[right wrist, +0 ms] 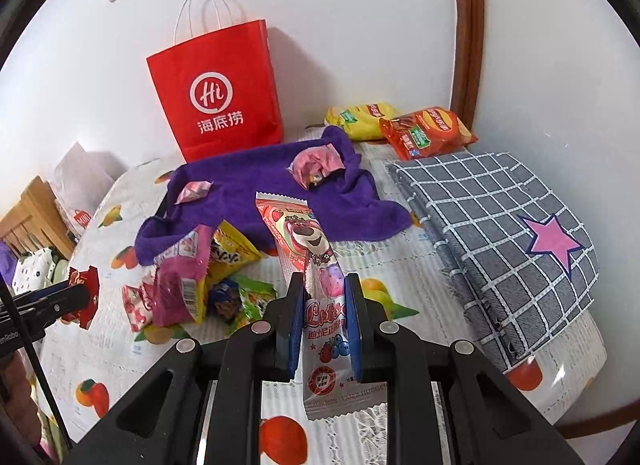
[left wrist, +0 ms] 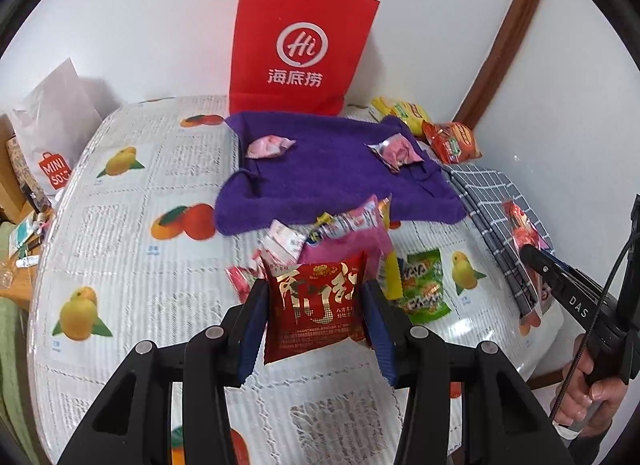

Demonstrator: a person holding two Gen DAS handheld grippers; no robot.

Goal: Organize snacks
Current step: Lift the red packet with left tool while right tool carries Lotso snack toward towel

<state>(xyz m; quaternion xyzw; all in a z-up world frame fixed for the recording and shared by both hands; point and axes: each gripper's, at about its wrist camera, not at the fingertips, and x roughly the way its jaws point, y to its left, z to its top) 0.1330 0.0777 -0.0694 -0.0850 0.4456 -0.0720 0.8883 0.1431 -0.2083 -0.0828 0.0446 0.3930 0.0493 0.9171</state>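
Note:
My left gripper point(left wrist: 316, 297) is shut on a red snack packet with gold characters point(left wrist: 318, 305), held above the table in front of a pile of mixed snacks point(left wrist: 344, 225). My right gripper point(right wrist: 324, 305) is shut on a long pink Lotso bear packet point(right wrist: 308, 241), held above the table. It also shows at the right of the left wrist view point(left wrist: 528, 265). A purple towel point(left wrist: 332, 173) lies behind the pile with two pink candy packets point(left wrist: 270, 145) point(left wrist: 396, 151) on it. The left gripper shows at the left edge of the right wrist view point(right wrist: 80, 297).
A red paper bag point(left wrist: 300, 49) stands against the wall behind the towel. Yellow point(right wrist: 360, 119) and orange point(right wrist: 428, 133) chip bags lie at the back right. A folded grey checked cloth point(right wrist: 500, 225) lies on the right. A white Miniso bag point(left wrist: 52, 137) stands at the left table edge.

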